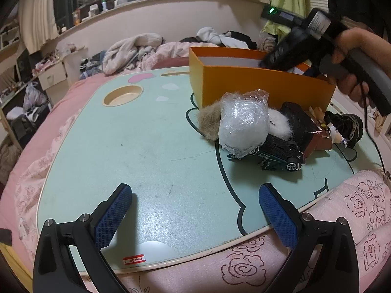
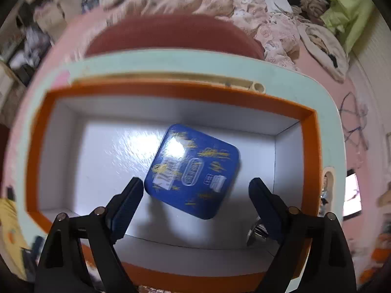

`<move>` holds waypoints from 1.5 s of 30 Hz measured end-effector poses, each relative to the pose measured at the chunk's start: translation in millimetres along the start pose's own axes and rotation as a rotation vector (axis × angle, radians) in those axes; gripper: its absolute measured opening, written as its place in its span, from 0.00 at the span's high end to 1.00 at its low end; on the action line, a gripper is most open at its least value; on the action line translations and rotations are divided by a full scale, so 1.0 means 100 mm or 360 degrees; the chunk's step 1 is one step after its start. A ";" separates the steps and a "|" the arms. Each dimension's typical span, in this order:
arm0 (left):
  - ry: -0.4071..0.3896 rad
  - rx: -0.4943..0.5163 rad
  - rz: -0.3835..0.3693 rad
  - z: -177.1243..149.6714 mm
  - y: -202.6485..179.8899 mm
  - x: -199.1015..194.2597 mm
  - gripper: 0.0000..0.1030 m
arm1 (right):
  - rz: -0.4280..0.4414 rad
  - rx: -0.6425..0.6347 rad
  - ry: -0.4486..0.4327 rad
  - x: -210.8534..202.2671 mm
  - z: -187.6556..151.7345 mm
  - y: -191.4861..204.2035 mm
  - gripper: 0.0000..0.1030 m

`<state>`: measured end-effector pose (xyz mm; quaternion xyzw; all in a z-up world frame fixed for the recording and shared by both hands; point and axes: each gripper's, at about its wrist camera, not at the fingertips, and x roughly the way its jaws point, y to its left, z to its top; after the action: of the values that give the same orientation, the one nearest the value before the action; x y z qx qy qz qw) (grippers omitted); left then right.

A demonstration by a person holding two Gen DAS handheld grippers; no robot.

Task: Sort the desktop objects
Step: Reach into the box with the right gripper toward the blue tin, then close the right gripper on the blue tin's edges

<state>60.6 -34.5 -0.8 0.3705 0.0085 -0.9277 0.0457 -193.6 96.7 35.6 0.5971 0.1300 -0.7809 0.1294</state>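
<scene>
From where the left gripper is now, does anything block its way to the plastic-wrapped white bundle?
Nothing visible does. The left gripper is open over bare mint-green tabletop, and the plastic-wrapped white bundle sits ahead and to its right. Only the dark toy car and fur pieces crowd against it, beside and behind.

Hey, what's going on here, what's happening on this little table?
A person is sorting clutter into an orange box on a mint lap table. The right tool hangs open above the box, over a blue tin lying on its white floor. The left tool waits open and empty over the table. A wrapped bundle, toy car and other bits lie beside the box.
</scene>
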 end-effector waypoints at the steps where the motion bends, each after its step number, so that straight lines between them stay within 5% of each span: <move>1: 0.0000 0.0000 0.0002 0.00 0.00 0.00 0.00 | -0.0073 -0.0062 0.0030 0.03 -0.01 0.08 0.15; 2: 0.0001 -0.0002 0.0002 0.00 0.00 0.00 0.00 | -0.0087 -0.0105 -0.0013 0.01 -0.03 0.14 0.17; 4: 0.0002 -0.0005 0.0001 0.00 0.02 0.00 0.00 | 0.0020 -0.0114 -0.0040 -0.05 -0.03 0.18 0.38; 6: 0.0000 -0.0001 0.0002 -0.01 0.00 -0.02 0.00 | 0.0177 -0.0053 -0.0042 -0.04 -0.06 0.15 0.47; 11: 0.0000 -0.0002 0.0004 -0.01 0.00 -0.02 0.00 | 0.0281 0.0022 -0.0124 -0.12 -0.06 0.02 0.65; 24: -0.0001 -0.0004 0.0008 -0.01 -0.01 -0.02 0.00 | 0.0410 0.0033 -0.0285 -0.27 -0.11 -0.07 0.84; 29: -0.0001 -0.0004 0.0009 -0.01 0.00 -0.02 0.00 | 0.0417 0.0076 -0.0276 -0.30 -0.08 -0.18 0.76; 34: -0.0001 -0.0006 0.0011 -0.01 -0.01 -0.02 0.00 | 0.0499 0.0191 -0.0364 -0.37 -0.07 -0.33 0.39; 45: -0.0001 -0.0007 0.0014 -0.01 -0.01 -0.02 0.00 | 0.0430 0.0229 -0.0290 -0.26 0.13 -0.25 0.37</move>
<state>62.6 -32.9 -0.7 0.3700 0.0089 -0.9276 0.0507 -207.8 116.8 65.4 0.5437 -0.0200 -0.8145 0.2014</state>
